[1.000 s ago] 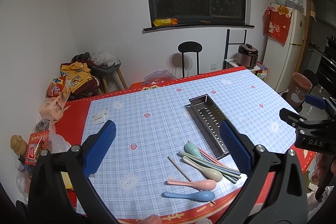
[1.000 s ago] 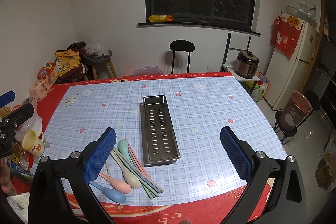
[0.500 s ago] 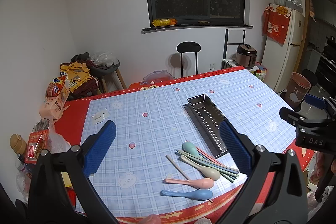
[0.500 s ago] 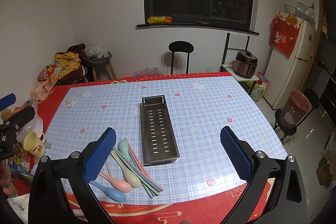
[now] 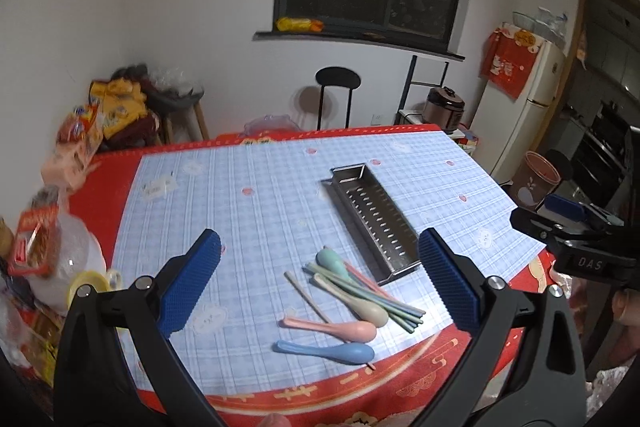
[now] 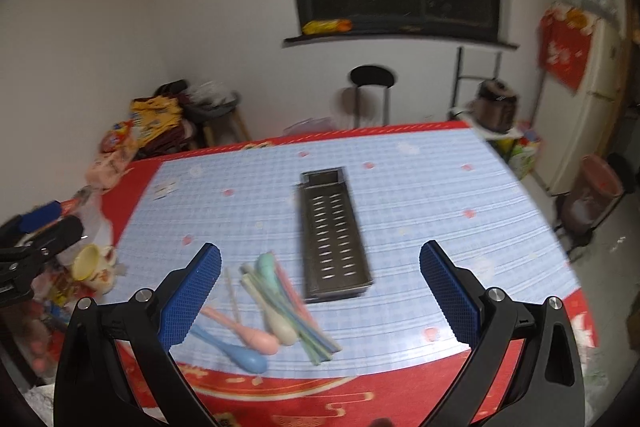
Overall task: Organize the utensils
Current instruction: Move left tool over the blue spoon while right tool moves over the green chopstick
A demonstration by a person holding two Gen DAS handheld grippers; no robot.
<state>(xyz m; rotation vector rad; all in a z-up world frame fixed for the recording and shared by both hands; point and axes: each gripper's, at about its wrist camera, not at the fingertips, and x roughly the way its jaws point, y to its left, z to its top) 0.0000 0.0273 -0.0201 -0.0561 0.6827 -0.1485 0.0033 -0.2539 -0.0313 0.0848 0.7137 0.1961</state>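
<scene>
A blue-checked tablecloth (image 5: 260, 227) covers the table. Both grippers — left gripper (image 5: 320, 283), right gripper (image 6: 320, 287) — hover wide apart, holding nothing. Pastel plastic spoons and chopsticks (image 5: 348, 295) lie heaped near the front edge, just left of the perforated steel tray (image 5: 372, 219).

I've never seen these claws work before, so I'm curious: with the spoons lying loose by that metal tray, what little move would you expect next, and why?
Probably the left claw lowers toward the blue spoon. Both claws are open and hold nothing, the metal tray looks empty, and that spoon lies apart at the near edge of the pile, easiest to pinch first.
</scene>
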